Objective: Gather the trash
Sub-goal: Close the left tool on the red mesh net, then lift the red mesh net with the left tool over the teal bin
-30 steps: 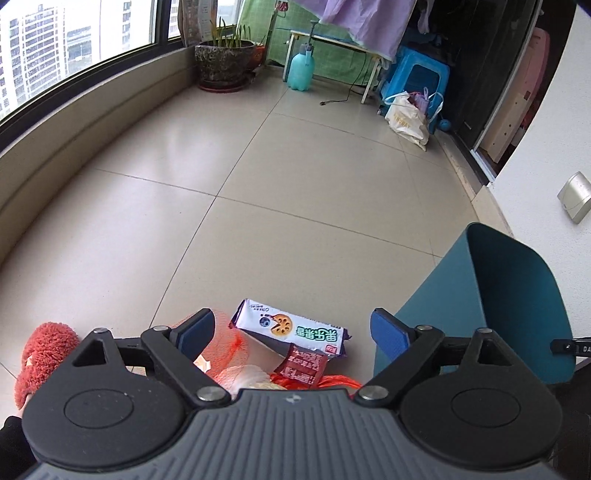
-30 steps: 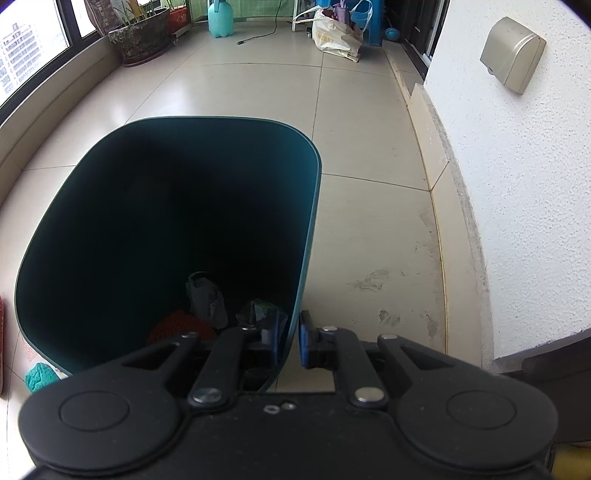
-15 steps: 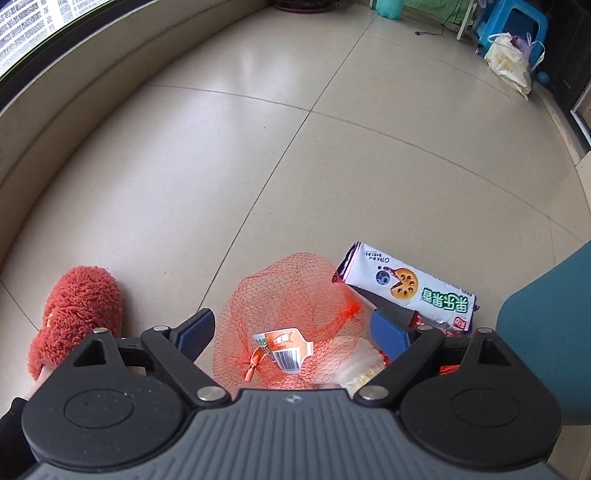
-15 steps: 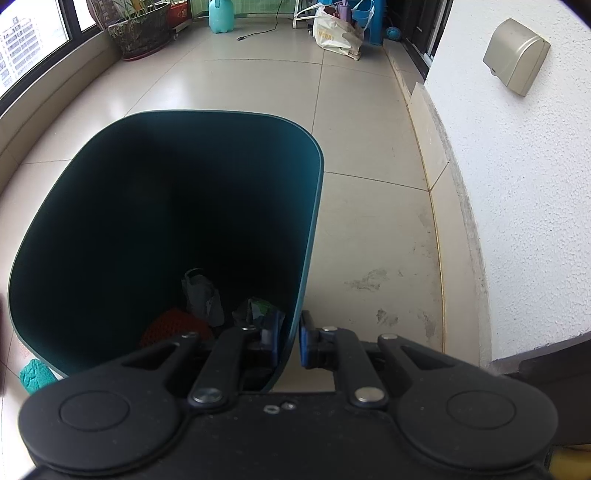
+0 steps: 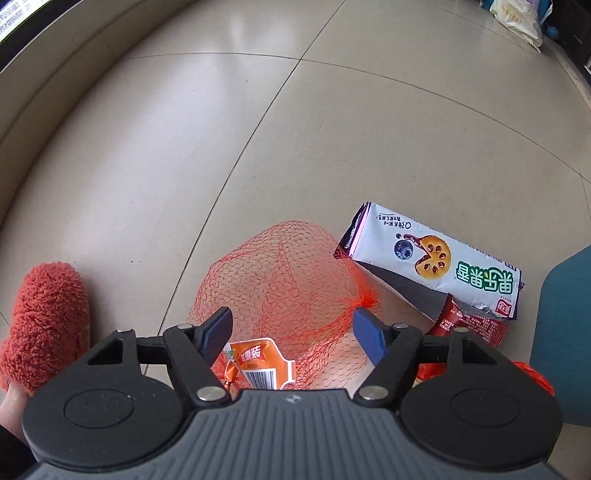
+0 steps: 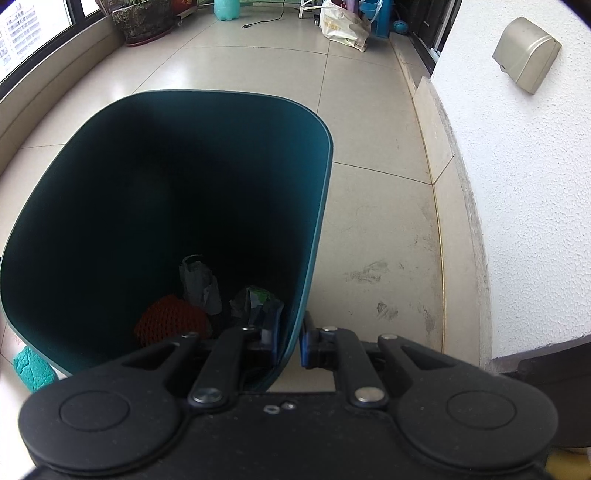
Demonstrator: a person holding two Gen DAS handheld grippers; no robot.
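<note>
An orange net bag (image 5: 284, 280) with an orange label lies on the tiled floor. My left gripper (image 5: 293, 328) is open, with one finger on each side of the net bag. A white and purple snack wrapper (image 5: 432, 258) and a small red wrapper (image 5: 472, 325) lie just to the right. My right gripper (image 6: 288, 341) is shut on the rim of the teal trash bin (image 6: 314, 229), which holds a red net, a grey bag and a green wrapper. The bin's edge also shows in the left wrist view (image 5: 565, 332).
A red fuzzy slipper (image 5: 48, 317) is at the left. A low window ledge (image 5: 44, 85) curves along the left. A white wall (image 6: 524, 184) stands right of the bin. A plant pot (image 6: 144, 18) and a white bag (image 6: 343, 26) sit far back. A teal scrap (image 6: 31, 365) lies beside the bin.
My left gripper has tilted down and moved in over the net bag, which now lies between its fingers. The right gripper still holds the bin rim.
</note>
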